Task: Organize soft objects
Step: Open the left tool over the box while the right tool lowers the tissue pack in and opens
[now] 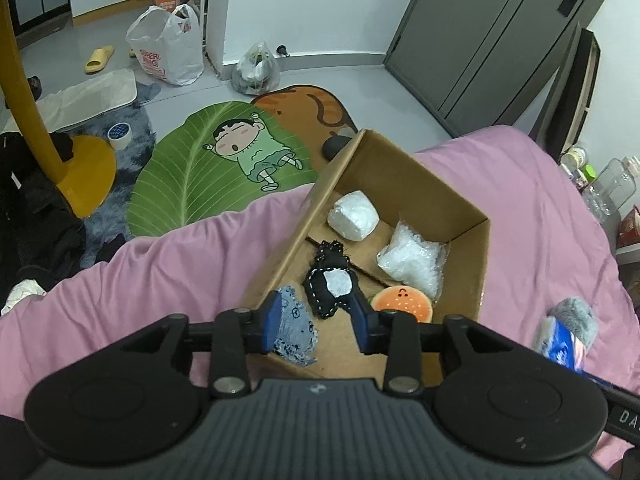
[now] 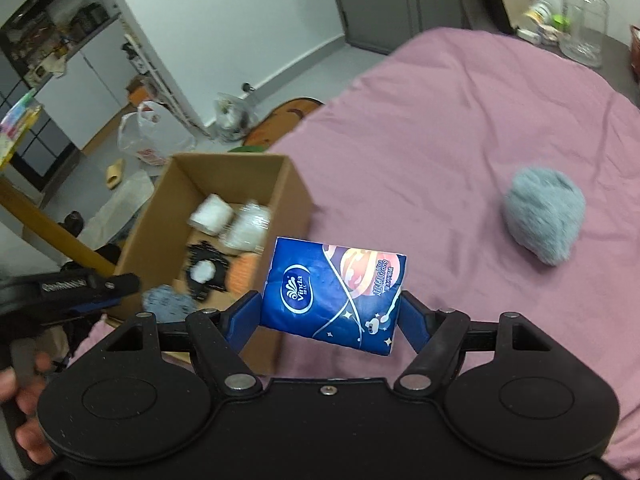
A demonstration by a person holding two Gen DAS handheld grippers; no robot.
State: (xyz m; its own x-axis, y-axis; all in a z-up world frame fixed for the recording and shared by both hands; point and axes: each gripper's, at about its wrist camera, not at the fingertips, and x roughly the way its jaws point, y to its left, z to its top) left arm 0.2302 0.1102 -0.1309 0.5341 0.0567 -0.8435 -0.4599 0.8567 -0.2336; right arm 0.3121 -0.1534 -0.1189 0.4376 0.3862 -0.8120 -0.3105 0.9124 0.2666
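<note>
A cardboard box (image 1: 460, 208) sits on the pink bed and holds a white wad (image 1: 353, 216), a clear plastic bag (image 1: 412, 260), a black stitched plush (image 1: 332, 280), an orange burger plush (image 1: 402, 302) and a blue patterned cloth (image 1: 296, 326). My left gripper (image 1: 318, 322) is open over the box's near end; the cloth lies against its left finger. My right gripper (image 2: 328, 316) is shut on a blue Vinda tissue pack (image 2: 334, 292), held above the bed right of the box (image 2: 288, 200). A grey fluffy ball (image 2: 542, 216) lies on the bed at right.
The pink bed (image 1: 160, 272) ends at the far-left edge. On the floor lie a green leaf mat (image 1: 192, 168), a yellow stand (image 1: 80, 168), plastic bags (image 1: 168, 48). Bottles (image 2: 584, 16) stand at the bed's far right side.
</note>
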